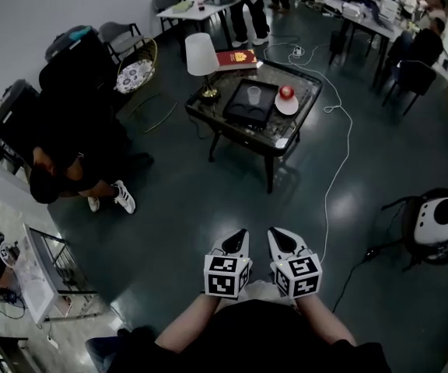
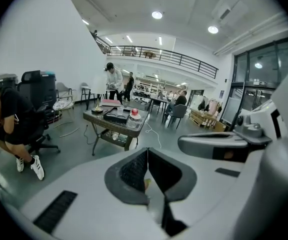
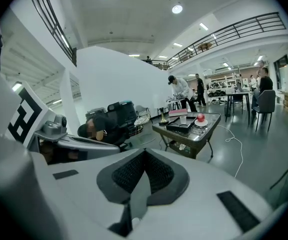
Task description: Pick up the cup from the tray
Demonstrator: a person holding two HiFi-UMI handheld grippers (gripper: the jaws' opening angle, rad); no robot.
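A clear cup stands on a black tray on a low glass table well ahead of me; the same cup and tray appear small in the right gripper view, and the tray in the left gripper view. My left gripper and right gripper are held side by side close to my body, far from the table. Both have their jaws together with nothing between them.
On the table also stand a lamp, a red book and a plate with a red object. A white cable runs across the floor. A person crouches by office chairs at left; a round machine sits at right.
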